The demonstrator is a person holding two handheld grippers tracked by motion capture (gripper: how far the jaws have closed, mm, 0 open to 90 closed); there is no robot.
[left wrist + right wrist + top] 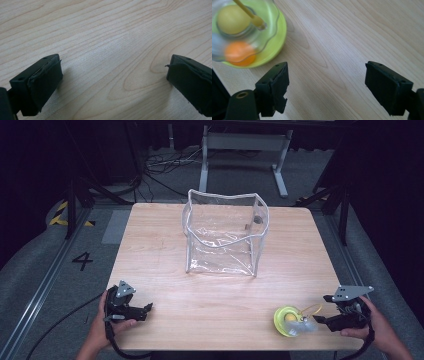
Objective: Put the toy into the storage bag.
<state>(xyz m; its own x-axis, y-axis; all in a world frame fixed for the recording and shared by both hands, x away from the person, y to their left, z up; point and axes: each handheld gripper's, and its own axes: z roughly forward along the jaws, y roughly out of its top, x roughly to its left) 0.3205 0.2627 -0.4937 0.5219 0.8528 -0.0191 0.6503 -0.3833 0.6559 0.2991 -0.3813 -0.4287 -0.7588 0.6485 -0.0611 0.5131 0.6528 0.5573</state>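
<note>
Clear plastic bag (225, 232) sits mid-table (165, 285), seen from high; near it, right gripper (325, 87) spots yellow-green toy (247, 32) close-up, jaws apart; left gripper (113, 82) jaws apart too

Light: bright, even, overhead on counter (165, 245); surroundings dark | Glare: pale sheen at centre of counter; highlights on clear bag (225, 232) | Shadows: soft, short beneath tongs | Blur: yellow dish (244, 32) at 10 o'clock defocused in right gripper view | Grain: wood sharp
</note>
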